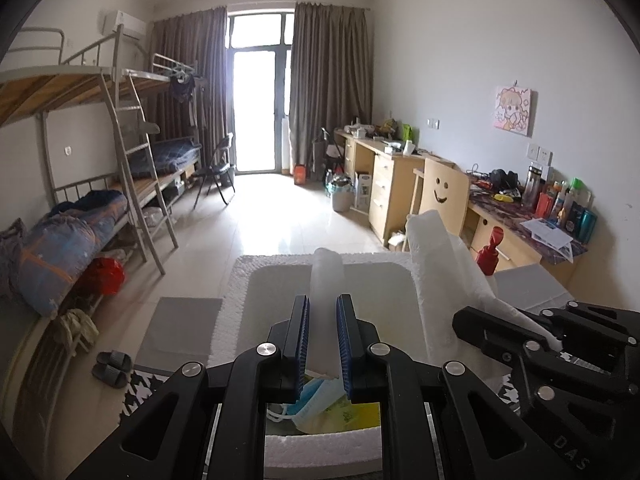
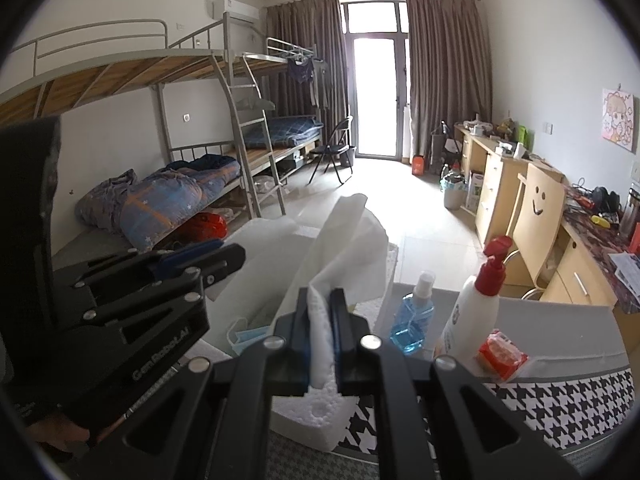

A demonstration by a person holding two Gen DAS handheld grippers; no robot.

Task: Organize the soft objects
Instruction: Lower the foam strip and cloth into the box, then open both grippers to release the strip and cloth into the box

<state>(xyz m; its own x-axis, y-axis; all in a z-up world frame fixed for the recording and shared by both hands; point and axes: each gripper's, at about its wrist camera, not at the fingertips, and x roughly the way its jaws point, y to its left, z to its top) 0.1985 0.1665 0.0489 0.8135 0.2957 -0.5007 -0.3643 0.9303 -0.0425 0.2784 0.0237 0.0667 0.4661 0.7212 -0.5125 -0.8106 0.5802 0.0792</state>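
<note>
My left gripper (image 1: 323,301) is shut on a pale, translucent white soft strip (image 1: 328,272) that stands up between its blue pads, above an open white foam box (image 1: 240,280). Inside the box lie a blue face mask (image 1: 320,394) and a yellow packet (image 1: 356,414). To the right, my right gripper (image 1: 460,322) is shut on a crumpled white paper towel (image 1: 436,264). In the right wrist view the right gripper (image 2: 322,296) pinches that paper towel (image 2: 348,240). The left gripper (image 2: 234,254) sits at the left beside it, and the face mask (image 2: 248,336) shows below.
A blue spray bottle (image 2: 414,320), a white pump bottle with a red top (image 2: 474,308) and a red packet (image 2: 500,354) stand in a grey tray (image 2: 568,316) on a houndstooth cloth (image 2: 560,404). Bunk beds line the left, desks and a chair the right.
</note>
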